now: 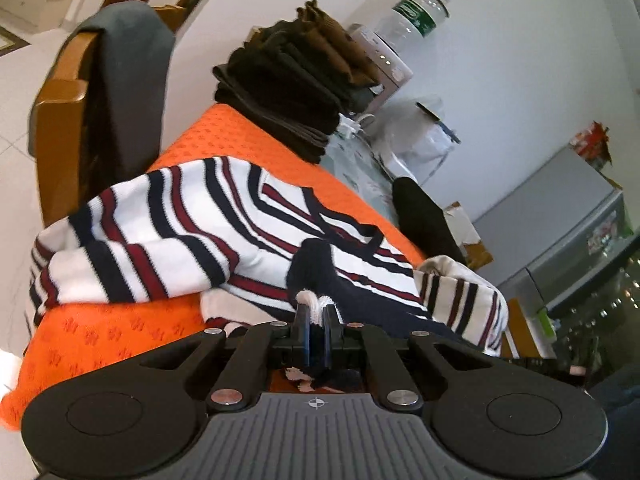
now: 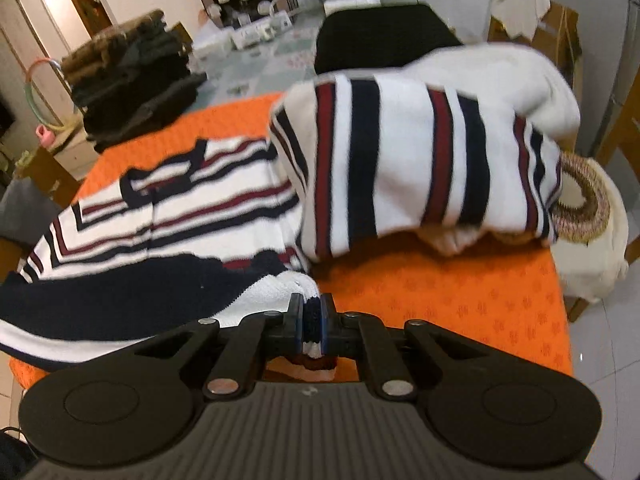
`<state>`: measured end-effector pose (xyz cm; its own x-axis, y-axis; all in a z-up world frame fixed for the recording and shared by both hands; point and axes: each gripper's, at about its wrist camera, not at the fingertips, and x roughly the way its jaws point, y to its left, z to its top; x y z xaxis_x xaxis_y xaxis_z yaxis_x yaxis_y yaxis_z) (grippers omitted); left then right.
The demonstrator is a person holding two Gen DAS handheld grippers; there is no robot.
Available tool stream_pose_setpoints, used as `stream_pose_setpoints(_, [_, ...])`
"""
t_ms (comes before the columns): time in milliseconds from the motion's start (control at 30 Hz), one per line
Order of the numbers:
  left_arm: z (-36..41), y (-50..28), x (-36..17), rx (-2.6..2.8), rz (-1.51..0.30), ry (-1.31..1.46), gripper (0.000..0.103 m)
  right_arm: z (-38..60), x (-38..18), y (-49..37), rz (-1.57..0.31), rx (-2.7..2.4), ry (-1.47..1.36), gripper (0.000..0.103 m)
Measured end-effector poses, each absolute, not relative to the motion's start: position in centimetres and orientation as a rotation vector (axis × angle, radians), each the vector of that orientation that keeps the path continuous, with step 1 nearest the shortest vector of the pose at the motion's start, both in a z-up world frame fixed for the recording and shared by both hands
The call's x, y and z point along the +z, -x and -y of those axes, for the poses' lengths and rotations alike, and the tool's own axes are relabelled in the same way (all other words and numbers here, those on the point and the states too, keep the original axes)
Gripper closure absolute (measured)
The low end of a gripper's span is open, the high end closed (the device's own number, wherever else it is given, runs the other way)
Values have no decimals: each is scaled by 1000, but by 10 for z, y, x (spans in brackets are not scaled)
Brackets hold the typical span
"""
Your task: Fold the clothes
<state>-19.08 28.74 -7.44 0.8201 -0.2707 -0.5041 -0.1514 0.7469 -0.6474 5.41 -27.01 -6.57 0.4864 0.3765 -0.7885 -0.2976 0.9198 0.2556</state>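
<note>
Left gripper [image 1: 316, 312]: jaws pressed together, pinching the navy-and-white hem of the striped sweater [image 1: 192, 232]. Sweater lies spread across the orange cloth [image 1: 120, 332], neckline away from the grippers; its sleeve on the left side bunches toward the table edge. Right gripper [image 2: 312, 316]: jaws likewise pressed together on the same hem band, pinching a wad of white and navy knit. The other sleeve [image 2: 400, 168] is heaped up on the right, draped partly over a cream garment [image 2: 520, 76] with a speckled collar. Judgement on risk: both grips take only a small bite of thick ribbed knit, so a quick lift could pull the hem out of one jaw and skew the fold; the raised sleeve may drag the cream garment along, and the bunched sleeve may slide off the edge. Surface: table covered by the orange patterned cloth, pale tablecloth [image 2: 260, 64] beyond. Stack of dark folded clothes [image 1: 288, 88] at the far side, a black item [image 2: 380, 36] near it. Room: wooden chair [image 1: 60, 92] with grey garment, water bottle [image 1: 416, 12], cardboard box [image 2: 560, 28], tiled floor.
</note>
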Motion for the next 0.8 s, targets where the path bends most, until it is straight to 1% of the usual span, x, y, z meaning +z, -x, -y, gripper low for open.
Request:
stream_pose_setpoints(100, [-293,186,-86,-87,-686,717,94,267,-61,-61,-969,413,-85,94])
stream_pose_setpoints(267, [-286,175,-124,-71,-822,702,93,258,-93,-70,-1076,407,-40,94])
stream_pose_setpoints(400, [-282,186,-131,-65,-787,780,88,251,-112,-63,-1117,398,2,94])
stream_pose_setpoints(567, [-284,208,-130,-20,-750,809,87,251,-119,-55,-1123,396,0,93])
stream_pose_setpoints(800, [-270,203,-123,-29,-786,665,87,244,-120,-51,-1105,410,50,90])
